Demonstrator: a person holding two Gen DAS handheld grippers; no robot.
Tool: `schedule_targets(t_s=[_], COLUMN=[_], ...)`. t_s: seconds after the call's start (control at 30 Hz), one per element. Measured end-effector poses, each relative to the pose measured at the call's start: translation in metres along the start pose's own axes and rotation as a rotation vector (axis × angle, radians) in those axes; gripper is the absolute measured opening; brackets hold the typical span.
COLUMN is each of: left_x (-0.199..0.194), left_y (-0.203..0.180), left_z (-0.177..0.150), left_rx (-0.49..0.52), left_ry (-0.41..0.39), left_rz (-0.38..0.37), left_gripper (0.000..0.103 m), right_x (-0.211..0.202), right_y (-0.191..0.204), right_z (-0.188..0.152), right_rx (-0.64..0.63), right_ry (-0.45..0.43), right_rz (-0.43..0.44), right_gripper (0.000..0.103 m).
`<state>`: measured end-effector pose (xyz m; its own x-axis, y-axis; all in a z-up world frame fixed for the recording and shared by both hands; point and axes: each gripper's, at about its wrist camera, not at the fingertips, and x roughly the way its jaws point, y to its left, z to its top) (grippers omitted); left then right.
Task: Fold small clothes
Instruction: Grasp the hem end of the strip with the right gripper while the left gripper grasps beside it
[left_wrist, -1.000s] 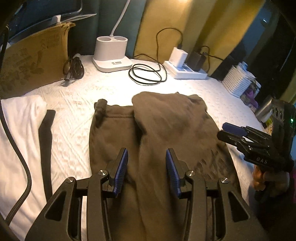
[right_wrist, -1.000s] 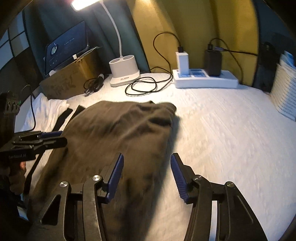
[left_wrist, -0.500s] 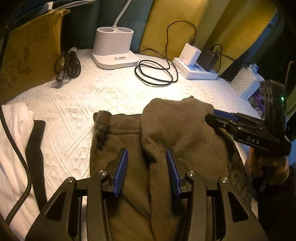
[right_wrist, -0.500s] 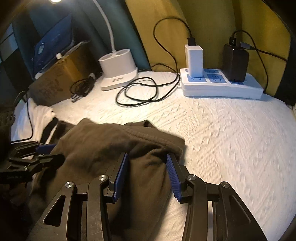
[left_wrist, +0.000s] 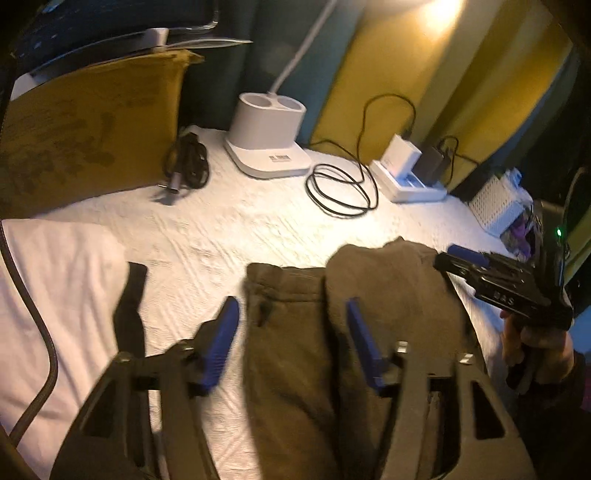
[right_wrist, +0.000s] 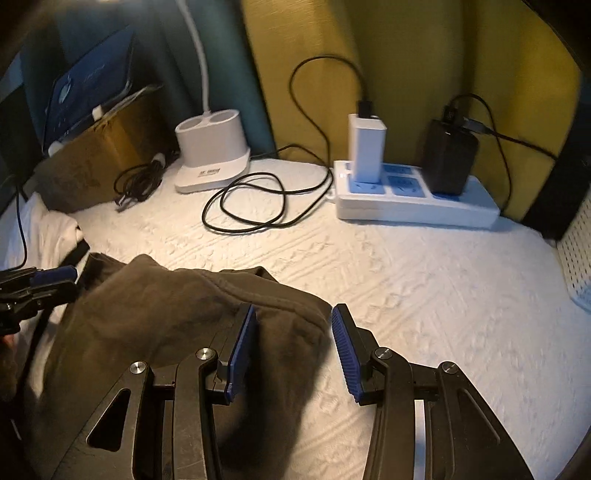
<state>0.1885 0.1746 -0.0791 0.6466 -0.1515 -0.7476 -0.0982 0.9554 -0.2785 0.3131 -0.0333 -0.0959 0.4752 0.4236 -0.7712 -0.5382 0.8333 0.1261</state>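
A small brown garment (left_wrist: 288, 369) lies folded lengthwise on the white bedspread (left_wrist: 221, 229), its right half doubled over the left. My left gripper (left_wrist: 291, 310) hovers over its upper left part. Its jaws are opening, and the cloth lies beneath and between them without being pinched. My right gripper (right_wrist: 293, 312) straddles the top right corner of the garment (right_wrist: 166, 314). The left pad rests against the cloth and the right pad stands just off its edge. Each gripper shows in the other's view: the right gripper (left_wrist: 443, 258) and the left gripper (right_wrist: 75, 280).
At the back stand a white lamp base (left_wrist: 266, 147), a coiled black cable (left_wrist: 340, 192) and a power strip (right_wrist: 413, 206) with chargers. A cardboard box (left_wrist: 85, 140) is at the left. White cloth (left_wrist: 55, 295) with a black strap (left_wrist: 131, 314) lies left of the garment. A white basket (left_wrist: 498, 206) sits at the right.
Both grippers have advanced to the garment's top edge. The left jaws have spread wider. The right gripper has settled over the top right corner.
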Motion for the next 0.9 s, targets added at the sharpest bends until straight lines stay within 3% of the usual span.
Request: schedule_targets(t_s=[0.1,0.17,0.2,0.43,0.63,0.77,0.8,0.9], left_x=[0.007,0.018,0.022,0.036,0.044,0.052,0.054,0.058], left_y=[0.006,0.005,0.003,-0.01,-0.025,-0.041,-0.045,-0.052], left_z=[-0.001,-0.003,-0.004,-0.006,-0.006,-0.008,-0.009,-0.008], left_rx=[-0.014,-0.014,-0.007,0.041,0.094,0.181,0.197,0.224], left_ry=[0.025,0.055,0.065,0.083,0.104,0.087,0.086,0.073], left_rz=[-0.022,-0.037,-0.04,-0.025,-0.054,-0.035,-0.035,-0.036], left_gripper=[0.07,0.07,0.07,0.078,0.078,0.077,0.075,0.055], right_x=[-0.007,-0.01,-0.012,-0.004,0.008,0.011,0.012,0.014], right_y=[-0.004,-0.009,-0.01,-0.006,0.002,0.01,0.012,0.021], right_z=[-0.006,-0.01,-0.012,-0.02,-0.023,-0.022,-0.021,-0.018], right_rx=[0.021,0.041,0.047,0.035,0.031,0.016,0.013,-0.008], right_ry=[0.004,-0.001,-0.002,0.025,0.034,0.011,0.005,0.005], right_rz=[-0.005,0.009,0.015,0.038,0.094,0.111,0.121,0.122], right_gripper=[0.053,0.075,0.077,0.077,0.077,0.076,0.076,0.058])
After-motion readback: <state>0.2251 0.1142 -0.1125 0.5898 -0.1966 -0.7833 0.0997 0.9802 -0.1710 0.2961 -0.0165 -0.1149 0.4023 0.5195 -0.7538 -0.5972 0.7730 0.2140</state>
